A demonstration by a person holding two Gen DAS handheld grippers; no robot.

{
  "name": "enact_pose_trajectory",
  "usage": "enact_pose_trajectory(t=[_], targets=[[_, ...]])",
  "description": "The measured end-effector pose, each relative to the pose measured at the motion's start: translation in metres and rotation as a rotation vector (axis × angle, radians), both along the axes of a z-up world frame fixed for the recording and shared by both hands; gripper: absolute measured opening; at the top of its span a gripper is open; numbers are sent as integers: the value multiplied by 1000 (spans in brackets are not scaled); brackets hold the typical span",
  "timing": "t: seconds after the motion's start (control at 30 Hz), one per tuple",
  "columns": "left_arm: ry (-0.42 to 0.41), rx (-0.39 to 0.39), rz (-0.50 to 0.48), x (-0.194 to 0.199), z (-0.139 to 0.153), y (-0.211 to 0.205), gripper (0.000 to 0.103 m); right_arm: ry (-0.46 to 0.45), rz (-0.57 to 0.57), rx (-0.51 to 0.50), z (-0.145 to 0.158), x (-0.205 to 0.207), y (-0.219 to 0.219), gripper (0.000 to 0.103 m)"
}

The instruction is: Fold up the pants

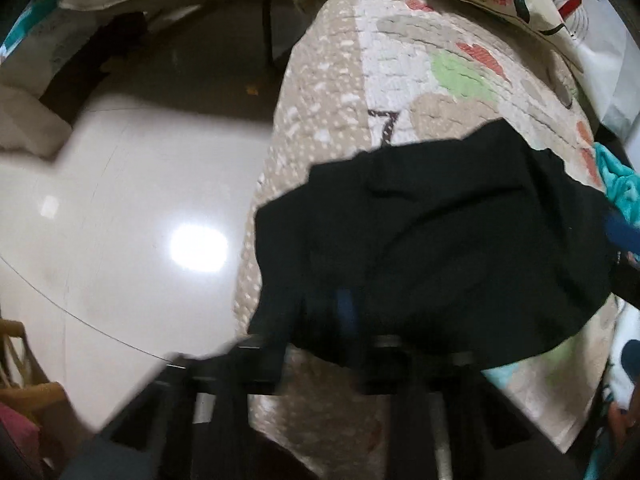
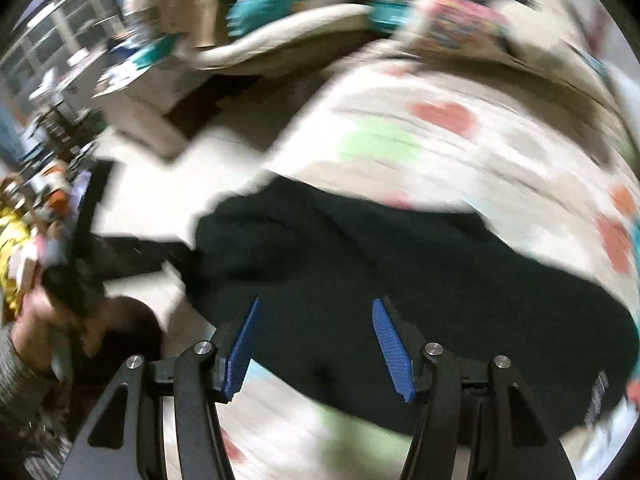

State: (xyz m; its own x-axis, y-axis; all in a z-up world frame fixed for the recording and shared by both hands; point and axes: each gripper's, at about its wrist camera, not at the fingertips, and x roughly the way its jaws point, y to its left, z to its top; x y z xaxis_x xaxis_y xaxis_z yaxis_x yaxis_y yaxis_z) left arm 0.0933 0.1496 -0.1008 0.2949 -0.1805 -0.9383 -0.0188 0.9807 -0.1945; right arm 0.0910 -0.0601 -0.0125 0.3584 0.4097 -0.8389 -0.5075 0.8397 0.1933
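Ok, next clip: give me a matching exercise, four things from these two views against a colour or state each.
Things:
1. pants
2. left hand-held gripper
3. right hand-held gripper
4. floor

Colour or state:
A. glossy white, reflecting a light
B. open, over the cloth
C. black, lying on the patterned quilt
D. shut on the cloth's near edge

Pairs: 1-C, 2-D, 3-B, 4-A

In the left wrist view, black pants (image 1: 440, 248) draped over the left gripper (image 1: 346, 312), hiding its fingertips but for a blue sliver at lower centre. The right wrist view was motion-blurred throughout; clutter (image 2: 44, 184) at the left edge was unreadable, and a hand (image 2: 36, 320) at lower left was cut off.
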Motion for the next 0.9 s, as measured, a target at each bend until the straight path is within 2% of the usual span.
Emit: enact_pose_trajectory(t=[0.1,0.17,0.23,0.33,0.37,0.4,0.43,0.63,0.67,0.73,0.83,0.9], targets=[[17,-82,75,-6,-2,13,8,-10,118,26,-1,23,62,62],[25,-145,123,-10,-5,24,8,-13,176,9,-9,34,96,62],[31,-195,159,-16,-7,31,7,-21,222,-45,-24,42,124,63],[34,-261,194,-20,-11,39,7,6,270,-151,-55,50,156,57],[36,-269,199,-20,-11,41,7,26,277,-181,-65,52,161,43],[37,-284,207,-20,-13,43,7,43,275,-217,-74,53,165,22],[36,-303,215,-21,-14,44,6,40,260,-253,-81,55,168,12],[40,-373,296,-24,-18,66,4,124,188,-112,-74,77,168,7],[45,-372,318,-27,-19,72,3,150,191,-66,-73,79,170,1],[47,-347,362,-32,-21,83,0,183,204,-1,-72,81,178,1],[55,-392,402,-38,-26,96,0,188,211,9,-73,79,192,2],[14,-426,415,-42,-23,101,1,154,201,-43,-72,78,195,4]])
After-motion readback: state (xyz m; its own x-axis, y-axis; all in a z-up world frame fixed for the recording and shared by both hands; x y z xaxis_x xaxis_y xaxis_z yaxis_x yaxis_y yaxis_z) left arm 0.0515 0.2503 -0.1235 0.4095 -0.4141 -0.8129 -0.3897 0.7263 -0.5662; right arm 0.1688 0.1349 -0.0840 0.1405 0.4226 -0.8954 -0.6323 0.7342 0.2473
